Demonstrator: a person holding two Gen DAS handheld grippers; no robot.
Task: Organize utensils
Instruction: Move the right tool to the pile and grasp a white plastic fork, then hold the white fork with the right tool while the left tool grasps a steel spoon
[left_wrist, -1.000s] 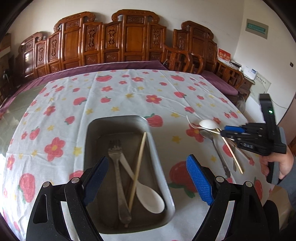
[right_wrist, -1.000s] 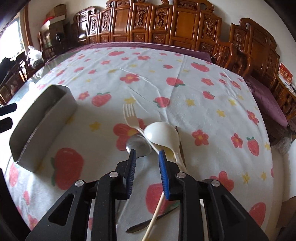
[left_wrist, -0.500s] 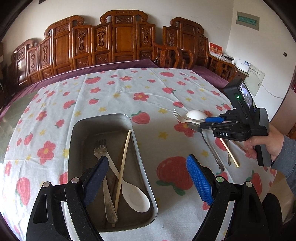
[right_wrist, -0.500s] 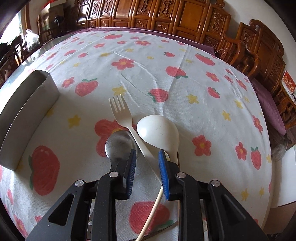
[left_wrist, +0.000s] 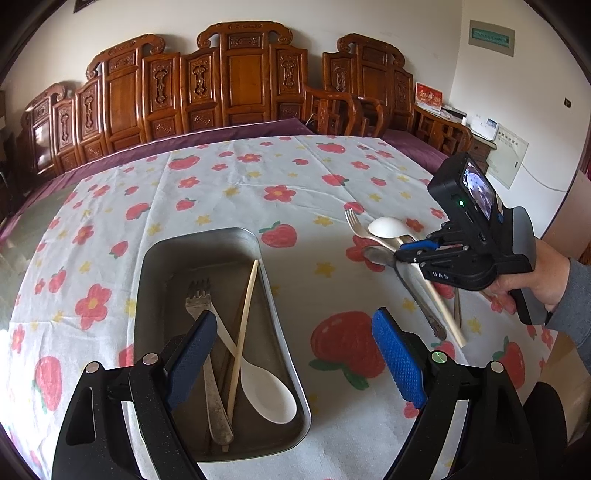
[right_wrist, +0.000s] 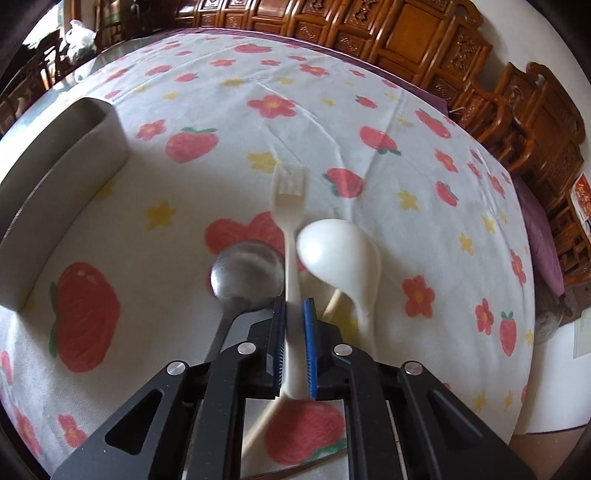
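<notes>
Utensils lie in two groups on the counter, over a strawberry-print tablecloth (left_wrist: 229, 173): one group sits inside the metal tray (left_wrist: 147, 280), the other is a loose cluster well to its right. Between my right gripper (right_wrist: 294, 314) pads runs the handle of the white plastic fork (right_wrist: 290, 206); the jaws stand narrow on either side of it, nearly closed, and from the right wrist view I cannot tell whether the pads actually press the handle. A metal spoon (right_wrist: 245, 275) lies just left of the fork, its bowl touching my left pad's side, and a white spoon (right_wrist: 340, 254) lies just right, bowl up against the fork's neck. A wooden chopstick (right_wrist: 330, 302) passes under that cluster, so room on both sides of the fork is tight. Beyond the tines the cloth is open all the way to the purple edge (right_wrist: 258, 38) of the counter. My left gripper (left_wrist: 291, 354) hangs with its jaws wide apart and holding nothing, above the near right rim of the tray. In the tray lie a metal fork (left_wrist: 207, 350), a white ladle-shaped spoon (left_wrist: 266, 395) and a chopstick (left_wrist: 242, 332), all crossing lengthwise, with bare tray floor along the left wall. A broad strip of cloth separates the tray's right rim from the loose cluster.
</notes>
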